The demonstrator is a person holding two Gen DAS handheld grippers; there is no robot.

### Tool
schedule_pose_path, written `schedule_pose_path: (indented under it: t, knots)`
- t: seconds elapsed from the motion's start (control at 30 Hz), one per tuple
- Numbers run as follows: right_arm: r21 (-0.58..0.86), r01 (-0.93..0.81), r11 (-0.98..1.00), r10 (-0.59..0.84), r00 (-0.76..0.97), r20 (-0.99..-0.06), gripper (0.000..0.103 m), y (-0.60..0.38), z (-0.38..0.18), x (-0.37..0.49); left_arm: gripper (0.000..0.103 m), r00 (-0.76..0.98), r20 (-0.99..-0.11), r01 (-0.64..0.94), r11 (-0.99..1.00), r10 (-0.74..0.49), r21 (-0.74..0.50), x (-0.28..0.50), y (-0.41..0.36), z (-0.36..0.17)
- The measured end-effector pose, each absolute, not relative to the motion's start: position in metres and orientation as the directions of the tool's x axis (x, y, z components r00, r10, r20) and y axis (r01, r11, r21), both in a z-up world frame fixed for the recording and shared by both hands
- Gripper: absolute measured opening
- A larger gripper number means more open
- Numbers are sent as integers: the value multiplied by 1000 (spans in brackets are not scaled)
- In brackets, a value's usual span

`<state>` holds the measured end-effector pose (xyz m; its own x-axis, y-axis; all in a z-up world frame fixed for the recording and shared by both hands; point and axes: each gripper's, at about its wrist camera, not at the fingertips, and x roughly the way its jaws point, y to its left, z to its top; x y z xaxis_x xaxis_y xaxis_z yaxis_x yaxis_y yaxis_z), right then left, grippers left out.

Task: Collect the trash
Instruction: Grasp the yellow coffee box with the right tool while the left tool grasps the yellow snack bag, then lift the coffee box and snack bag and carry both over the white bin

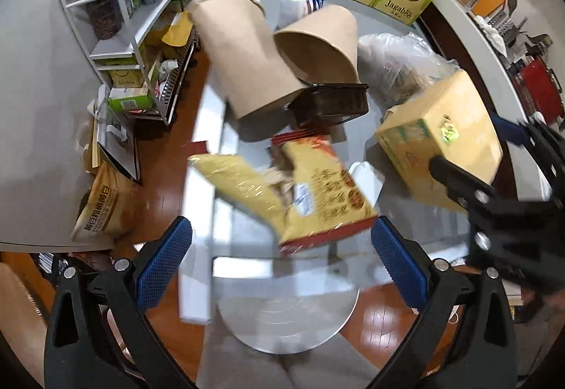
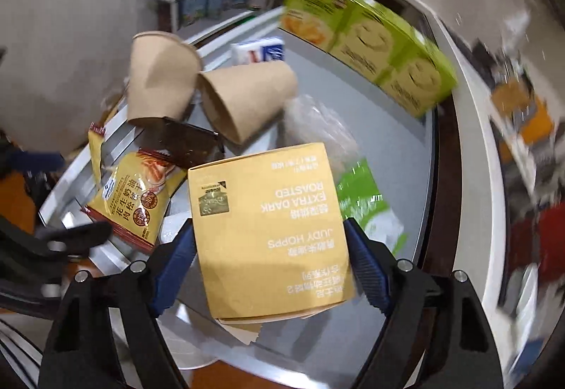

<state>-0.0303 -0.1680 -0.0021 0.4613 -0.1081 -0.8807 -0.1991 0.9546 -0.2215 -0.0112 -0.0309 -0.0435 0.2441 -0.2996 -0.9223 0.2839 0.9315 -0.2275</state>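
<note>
In the left wrist view, the left gripper (image 1: 280,249) is hanging with its jaws apart, a yellow-and-red crinkled snack wrapper (image 1: 317,191) lying just ahead between its blue pads.

In the right wrist view, the right gripper (image 2: 270,260) is clamping a tan cardboard coffee box (image 2: 270,230) between both pads, two brown paper cups (image 2: 212,88) lying beyond.

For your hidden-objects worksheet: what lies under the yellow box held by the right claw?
Beneath the yellow box, gripped by the right claw, a green-and-white packet and paper scraps poke out on the table. Whatever lies directly under the box is covered.
</note>
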Motion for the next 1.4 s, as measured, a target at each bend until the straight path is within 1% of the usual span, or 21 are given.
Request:
schedule_pose_path:
  t: [0.07, 0.1, 0.2, 0.33, 0.43, 0.5, 0.57, 0.7, 0.83, 0.97, 1.0, 1.03, 1.07, 1.13, 1.17, 1.3, 1.4]
  knots:
    - [-237, -154, 959, -143, 459, -877, 78, -176, -3, -31, 102, 247, -923, 301, 929, -294, -216, -10, -40, -48]
    - [-237, -133, 962, -153, 454, -878, 78, -183, -5, -32, 102, 244, -931, 306, 933, -271, -191, -8, -47, -52]
    - [-164, -100, 981, -104, 441, -891, 77, -198, -5, -35, 102, 236, -942, 320, 935, -238, -156, -5, -57, -60]
    - [-129, -63, 990, -90, 431, -898, 77, -210, -7, -37, 102, 220, -944, 285, 942, -247, -180, 4, -52, -67]
    - [-123, -57, 991, -87, 427, -900, 77, -212, -9, -38, 101, 230, -928, 263, 937, -293, -230, 10, -47, -70]
    - [-119, -58, 991, -83, 424, -902, 77, -211, -10, -40, 96, 229, -920, 268, 929, -318, -255, 13, -46, -70]
    - [-118, -57, 991, -83, 424, -902, 77, -211, -9, -43, 85, 212, -920, 286, 921, -328, -263, 13, -46, -71]
    - [-114, -52, 992, -81, 419, -904, 77, -212, -12, -43, 84, 208, -919, 277, 921, -335, -273, 11, -44, -68]
    - [-111, -54, 992, -79, 413, -907, 77, -211, -15, -40, 84, 211, -925, 270, 928, -316, -256, 15, -42, -69]
    - [-108, -49, 993, -81, 383, -920, 78, -212, -23, -34, 84, 230, -938, 342, 924, -258, -170, 12, -54, -72]
    - [-96, -42, 994, -73, 376, -924, 79, -213, -24, -33, 82, 233, -937, 350, 921, -261, -170, 11, -56, -72]
    - [-83, -33, 996, -65, 373, -926, 82, -215, -25, -32, 75, 235, -930, 364, 912, -284, -187, 10, -56, -71]
    - [-67, -17, 998, -56, 373, -926, 86, -218, -25, -32, 70, 232, -926, 372, 907, -297, -197, 9, -57, -71]
    - [-44, 7, 999, -43, 391, -919, 96, -222, -22, -32, 66, 229, -925, 382, 902, -303, -201, 9, -57, -70]
    - [-31, 18, 999, -36, 402, -915, 98, -223, -20, -32, 63, 226, -925, 385, 900, -305, -203, 9, -57, -70]
    - [17, 31, 999, 3, 406, -914, 98, -227, -20, -31, 62, 197, -931, 358, 906, -308, -224, 12, -51, -71]
    - [-1, 58, 998, -25, 402, -915, 98, -229, -23, -31, 65, 181, -928, 338, 907, -325, -251, 12, -48, -70]
